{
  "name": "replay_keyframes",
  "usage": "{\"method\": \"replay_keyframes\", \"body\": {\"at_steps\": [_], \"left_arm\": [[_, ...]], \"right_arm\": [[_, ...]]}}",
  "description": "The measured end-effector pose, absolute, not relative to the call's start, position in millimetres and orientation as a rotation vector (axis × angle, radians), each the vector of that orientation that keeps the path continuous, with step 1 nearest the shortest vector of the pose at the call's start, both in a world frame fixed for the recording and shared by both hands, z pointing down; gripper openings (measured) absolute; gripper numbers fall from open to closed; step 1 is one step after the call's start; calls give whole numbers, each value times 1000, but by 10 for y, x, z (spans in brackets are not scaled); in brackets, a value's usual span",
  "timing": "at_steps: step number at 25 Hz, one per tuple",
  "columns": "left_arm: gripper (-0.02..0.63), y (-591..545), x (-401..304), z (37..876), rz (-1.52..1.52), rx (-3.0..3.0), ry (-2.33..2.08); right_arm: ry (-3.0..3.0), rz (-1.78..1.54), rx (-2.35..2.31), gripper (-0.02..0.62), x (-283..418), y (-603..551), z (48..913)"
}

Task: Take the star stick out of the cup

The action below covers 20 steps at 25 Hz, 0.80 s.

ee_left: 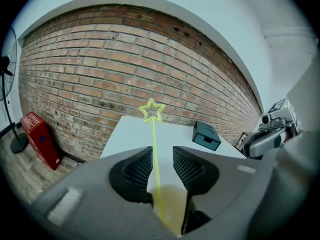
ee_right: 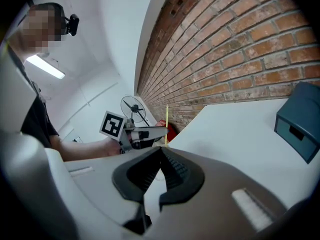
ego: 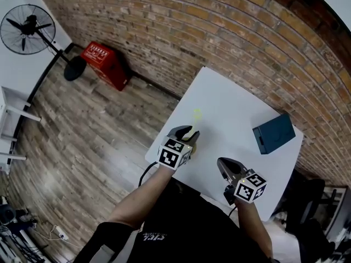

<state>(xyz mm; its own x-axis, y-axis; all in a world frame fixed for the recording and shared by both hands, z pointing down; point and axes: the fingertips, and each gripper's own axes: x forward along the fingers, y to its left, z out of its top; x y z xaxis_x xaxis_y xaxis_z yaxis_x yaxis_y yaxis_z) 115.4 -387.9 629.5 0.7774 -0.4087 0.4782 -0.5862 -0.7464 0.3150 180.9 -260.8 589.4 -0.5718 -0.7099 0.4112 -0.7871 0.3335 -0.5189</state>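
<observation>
A thin yellow star stick (ee_left: 151, 111) stands upright in a pale translucent cup (ee_left: 172, 209) near the left edge of the white table (ego: 230, 108). My left gripper (ee_left: 162, 151) is open, with the cup low between its jaws and the stick rising through the gap. From the head view, the star (ego: 196, 115) shows just above the left gripper (ego: 191, 133). My right gripper (ego: 222, 164) hovers over the table's near edge, to the right of the cup, shut and empty. The right gripper view shows its tips (ee_right: 161, 151) meeting, with the stick (ee_right: 166, 124) beyond.
A teal box (ego: 274, 133) sits near the table's right edge. A brick wall runs behind the table. On the wooden floor to the left stand a red box (ego: 104, 64) and a fan (ego: 27, 29).
</observation>
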Motion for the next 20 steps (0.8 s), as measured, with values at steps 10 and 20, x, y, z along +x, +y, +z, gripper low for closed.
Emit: {"method": "replay_keyframes", "body": {"at_steps": [10,20], "left_arm": [[128,-3972,1152,6295,543,2521,-789],[69,-4061,1247,6384,597,2525,-776]], "right_arm": [[-2497,1059,1354,0,1790,-2740,5889],[-2482,1095,1381,0,1948,-2744,5937]]}}
